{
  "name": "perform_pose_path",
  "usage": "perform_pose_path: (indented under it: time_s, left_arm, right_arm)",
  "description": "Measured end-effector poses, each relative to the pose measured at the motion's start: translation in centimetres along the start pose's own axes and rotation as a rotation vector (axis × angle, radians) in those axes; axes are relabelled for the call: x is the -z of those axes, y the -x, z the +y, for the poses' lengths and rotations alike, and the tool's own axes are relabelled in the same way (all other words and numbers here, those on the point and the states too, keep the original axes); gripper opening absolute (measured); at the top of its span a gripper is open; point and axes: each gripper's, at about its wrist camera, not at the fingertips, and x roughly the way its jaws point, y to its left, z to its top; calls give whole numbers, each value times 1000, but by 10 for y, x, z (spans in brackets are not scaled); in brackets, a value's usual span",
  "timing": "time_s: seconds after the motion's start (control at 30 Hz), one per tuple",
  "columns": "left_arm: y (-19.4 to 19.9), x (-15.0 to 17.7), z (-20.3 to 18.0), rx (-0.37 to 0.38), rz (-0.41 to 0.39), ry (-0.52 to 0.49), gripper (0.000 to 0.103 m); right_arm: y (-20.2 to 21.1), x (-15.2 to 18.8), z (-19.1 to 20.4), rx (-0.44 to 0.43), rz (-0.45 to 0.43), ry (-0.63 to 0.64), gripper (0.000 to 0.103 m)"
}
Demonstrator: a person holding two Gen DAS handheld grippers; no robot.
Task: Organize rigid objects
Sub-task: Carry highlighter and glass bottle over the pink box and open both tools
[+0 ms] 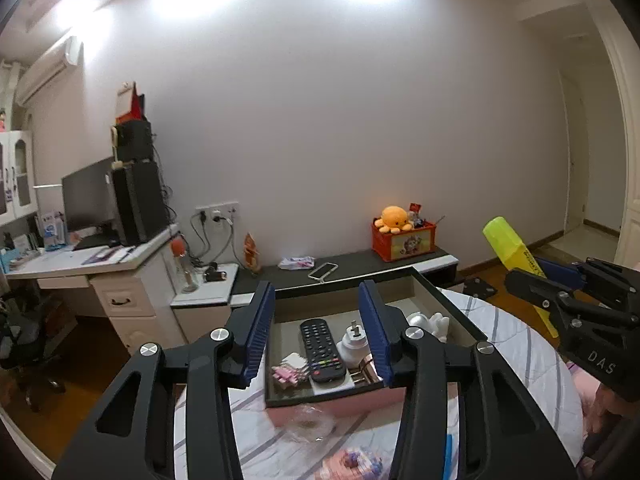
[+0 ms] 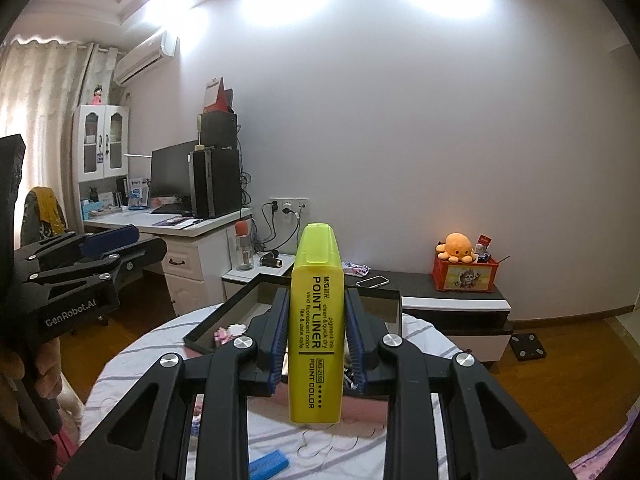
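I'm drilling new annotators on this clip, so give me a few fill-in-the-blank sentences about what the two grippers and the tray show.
The right gripper is shut on a yellow ____ pen.
The long black remote control lies inside the shallow dark-rimmed ____.
Between the left gripper fingers there is ____.

Missing words: highlighter; tray; nothing

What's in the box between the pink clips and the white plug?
The black TV remote lies between the pink clips and white plug, seen in the left wrist view.
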Motion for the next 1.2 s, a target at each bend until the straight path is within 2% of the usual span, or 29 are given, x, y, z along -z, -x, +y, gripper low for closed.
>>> perform_pose_path:
  time_s: [0.13,0.23,0.27,0.47,0.6,0.63,0.67,0.77,0.9,0.93,0.97,1.2]
  left_arm:
    - [-26,6,-1,-3,57,0,42]
    - [-34,27,10,45,133,10,59]
    - [-36,32,13,37,152,17,61]
    - [-56,85,20,57,329,25,64]
    - [-72,110,26,32,419,52,64]
    - [-76,112,27,31,434,66,68]
    - [-78,115,30,40,449,86,76]
    - [-84,121,31,42,473,103,81]
    - [-94,124,34,36,497,111,79]
    - [-98,126,36,28,506,112,63]
    - [-101,128,37,29,522,114,60]
    - [-88,116,39,42,470,104,59]
  right_arm:
    - [-32,6,-10,-4,57,-17,27]
    - [-43,14,-16,-22,86,-26,27]
    - [-46,17,-18,-26,91,-29,27]
    - [-59,31,-28,-45,131,-59,27]
    - [-63,37,-31,-55,149,-64,27]
    - [-64,38,-30,-57,152,-64,27]
    - [-65,39,-31,-57,157,-65,27]
    - [-66,41,-31,-62,165,-72,27]
    - [-68,41,-30,-68,175,-70,27]
    - [-68,41,-29,-69,175,-68,27]
    - [-68,41,-28,-67,175,-66,27]
    - [-70,40,-26,-66,183,-63,27]
